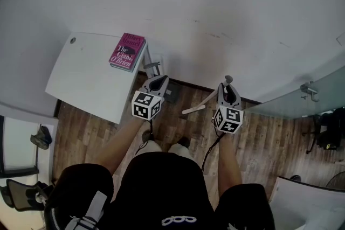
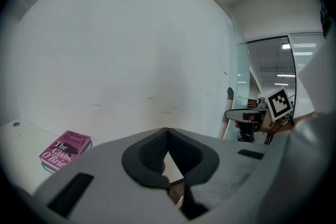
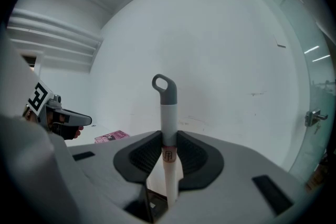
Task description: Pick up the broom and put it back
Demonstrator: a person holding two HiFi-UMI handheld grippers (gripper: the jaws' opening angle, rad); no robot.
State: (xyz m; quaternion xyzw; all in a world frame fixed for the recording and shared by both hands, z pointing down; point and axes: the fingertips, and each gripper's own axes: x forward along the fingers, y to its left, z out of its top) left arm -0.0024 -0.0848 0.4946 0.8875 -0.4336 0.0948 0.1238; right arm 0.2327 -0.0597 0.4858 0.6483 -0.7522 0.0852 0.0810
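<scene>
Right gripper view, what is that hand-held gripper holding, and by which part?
The right hand-held gripper is shut on the broom, on its white handle just below the grey loop-ended cap. The left hand-held gripper holds nothing.

At left book (image 1: 128, 51) on tabletop (image 1: 89, 81), wall (image 1: 215, 8) behind, left claw (image 2: 167, 131) beside tabletop, broom (image 3: 169, 113) upright within right claw (image 3: 168, 136) farther right, door (image 1: 302, 97) at far right.

One broom (image 3: 167, 105), one book (image 1: 128, 51), one table (image 1: 86, 78), two grippers: left gripper (image 2: 167, 134), right gripper (image 3: 168, 145).
</scene>
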